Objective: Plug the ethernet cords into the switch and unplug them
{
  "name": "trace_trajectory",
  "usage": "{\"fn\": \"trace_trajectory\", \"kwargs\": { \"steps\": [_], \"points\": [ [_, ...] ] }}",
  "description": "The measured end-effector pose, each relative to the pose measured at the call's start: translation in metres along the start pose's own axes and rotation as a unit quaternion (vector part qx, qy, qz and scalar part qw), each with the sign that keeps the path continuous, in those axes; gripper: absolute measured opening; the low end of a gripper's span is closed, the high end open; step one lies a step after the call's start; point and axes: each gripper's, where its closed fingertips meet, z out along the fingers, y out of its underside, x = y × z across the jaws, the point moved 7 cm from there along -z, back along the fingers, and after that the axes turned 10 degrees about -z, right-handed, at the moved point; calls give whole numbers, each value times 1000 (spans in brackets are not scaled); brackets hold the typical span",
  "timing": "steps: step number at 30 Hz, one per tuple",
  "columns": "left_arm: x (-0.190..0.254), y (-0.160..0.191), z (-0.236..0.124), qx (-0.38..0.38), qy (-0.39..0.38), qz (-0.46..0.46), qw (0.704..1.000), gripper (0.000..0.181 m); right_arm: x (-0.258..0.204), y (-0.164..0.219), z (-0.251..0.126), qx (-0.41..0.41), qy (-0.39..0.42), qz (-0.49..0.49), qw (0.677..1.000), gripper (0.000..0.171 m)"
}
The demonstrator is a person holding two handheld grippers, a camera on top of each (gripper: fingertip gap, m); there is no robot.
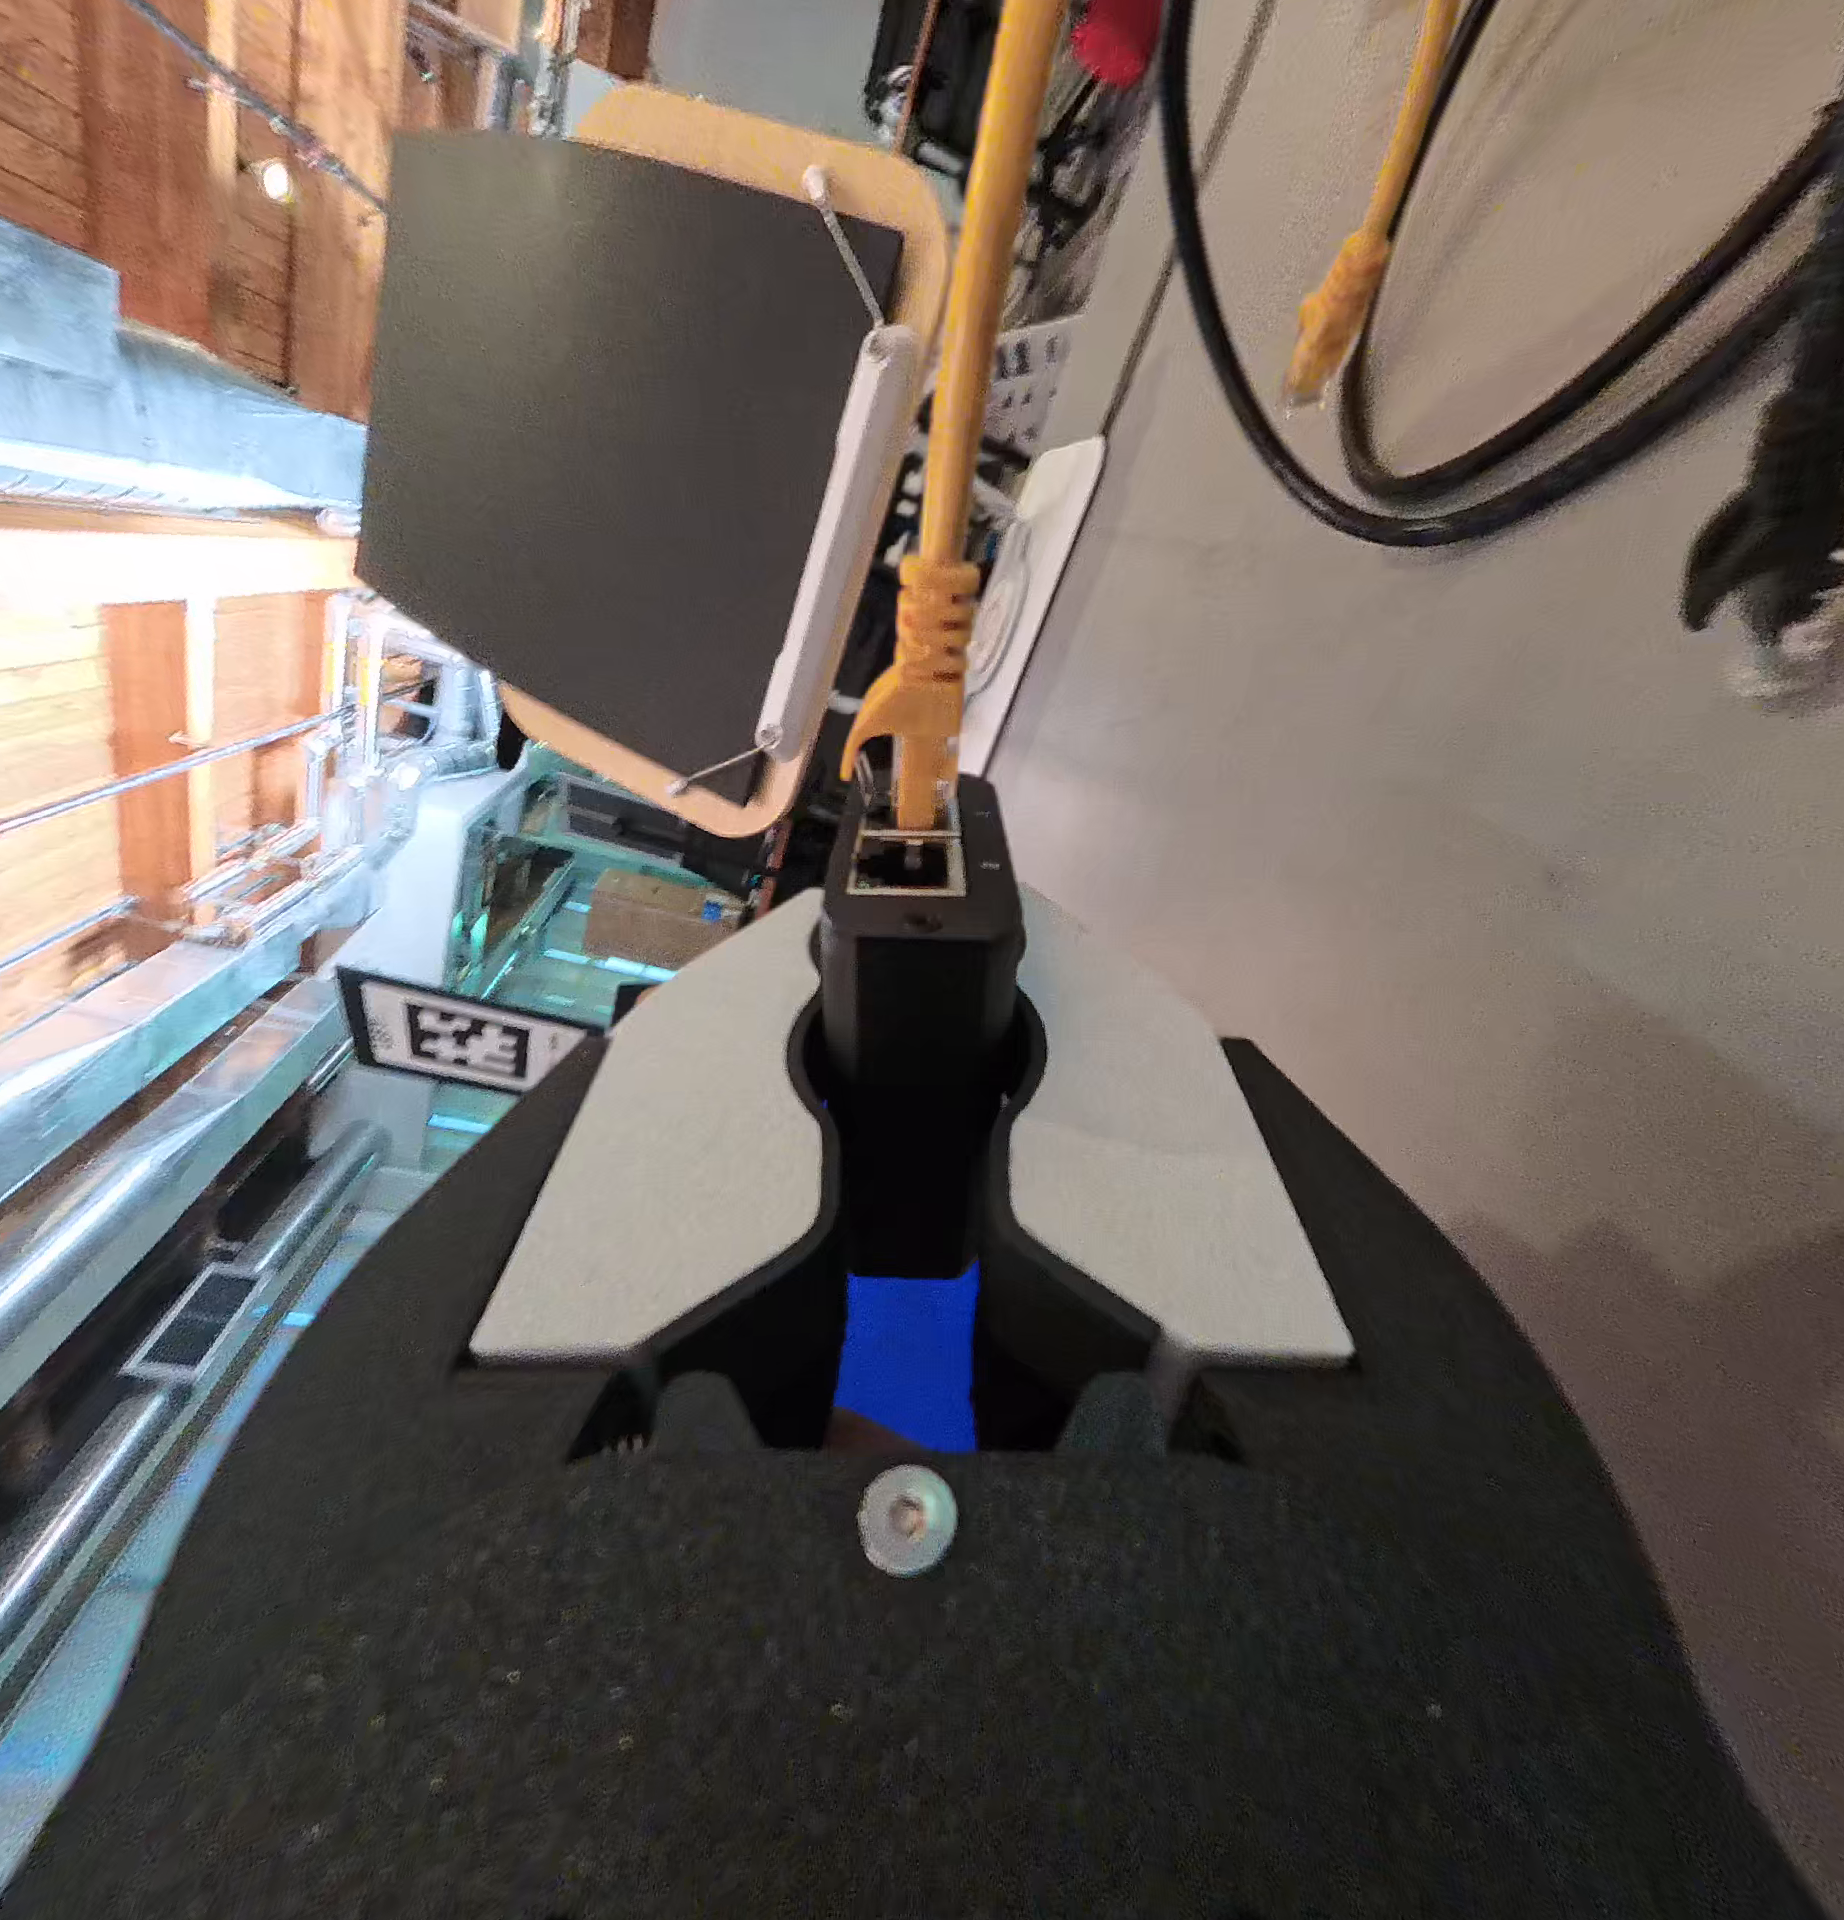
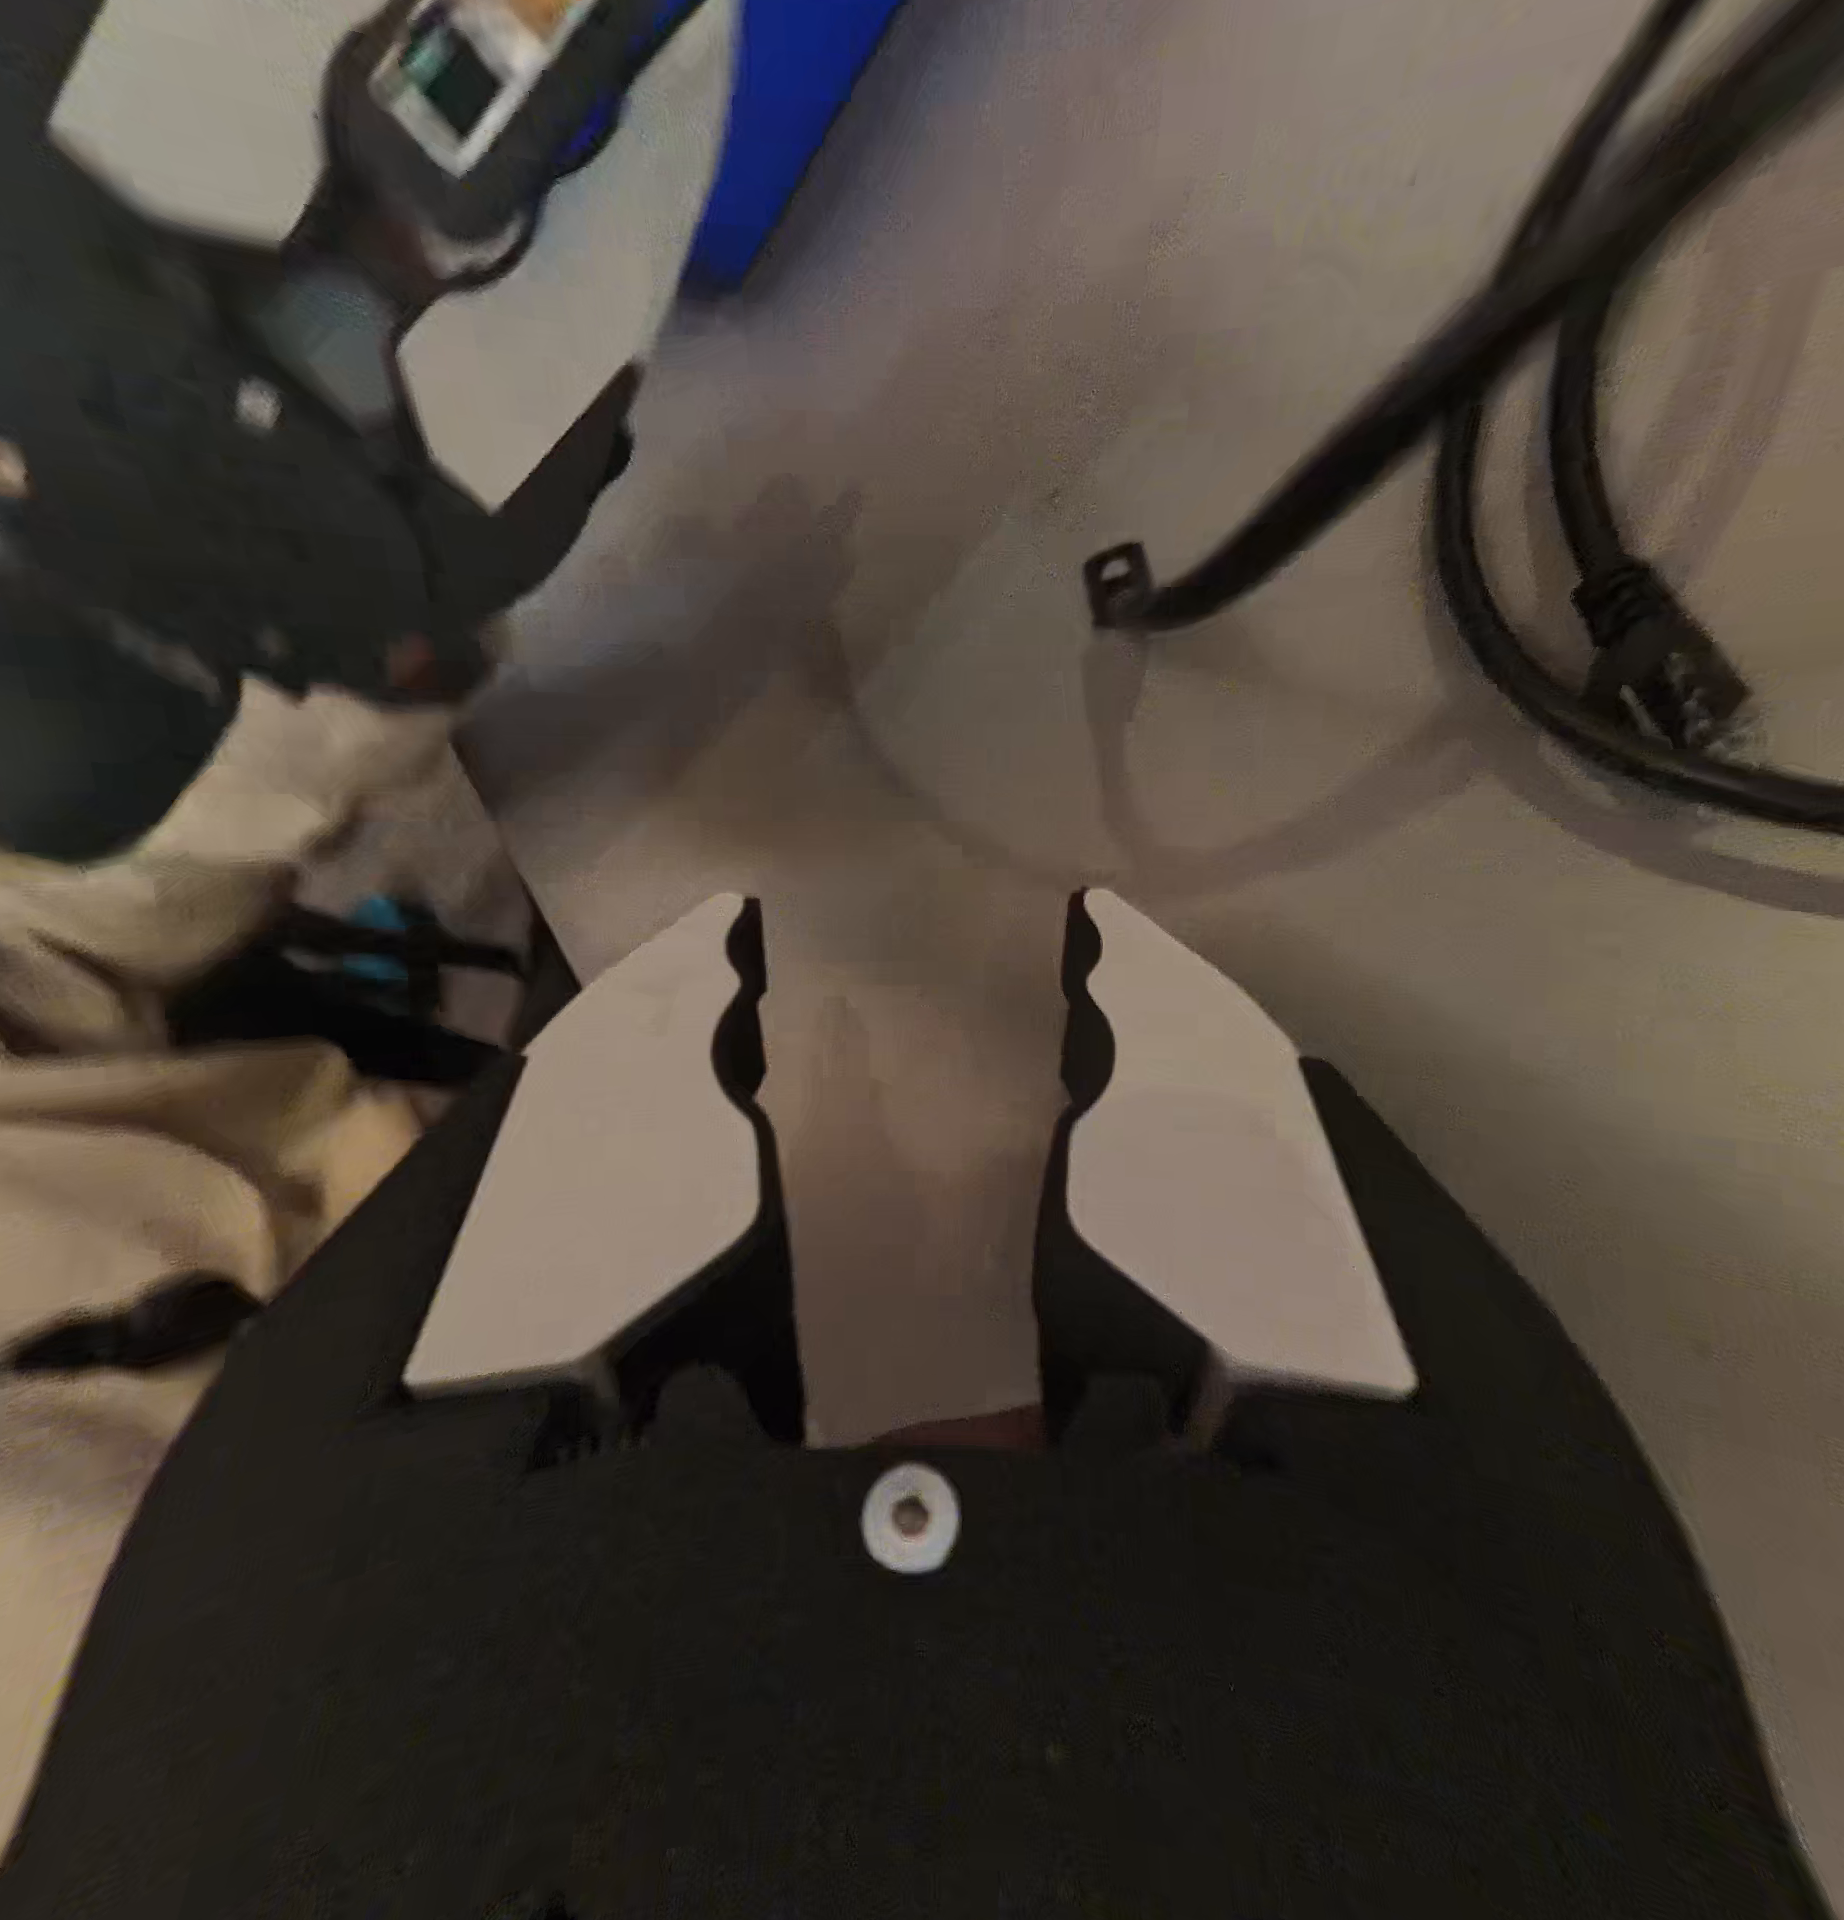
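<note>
Grey bench (image 2: 1001, 364) below: left hand-held gripper (image 1: 923, 1039) clamps small black plastic switch (image 1: 923, 914); right hand-held gripper (image 2: 913, 987), parted and empty, should pinch black ethernet plug (image 2: 1666, 665) squarely

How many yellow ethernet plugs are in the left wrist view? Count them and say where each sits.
2. One yellow plug is seated in the far port of the switch held by the left gripper. The second yellow plug hangs loose at upper right.

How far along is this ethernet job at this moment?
Done: one yellow cord sits plugged into the switch. In hand: the left gripper clamps the switch; the right gripper is open and empty above the table. Left: the empty port, the loose black cord, then the unplugging.
</note>
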Motion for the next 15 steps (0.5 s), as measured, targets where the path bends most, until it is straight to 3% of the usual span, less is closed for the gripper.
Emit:
{"fn": "trace_trajectory", "kwargs": {
  "steps": [3, 7, 10, 15],
  "points": [
    [8, 0, -2, 16, 42, 4, 999, 25, -24, -10, -29, 1, 31, -171, 985, 44],
    [22, -3, -6, 38, 111, -5, 993, 26, -47, -47, -54, 42, 141, -427, 892, 37],
    [27, -6, -8, 43, 127, 6, 991, 25, -51, -66, -39, 10, 131, -551, 824, 36],
    [30, -12, -14, 49, 143, 7, 988, 25, -41, -77, 7, -35, 92, -646, 757, 36]
  ]
}}
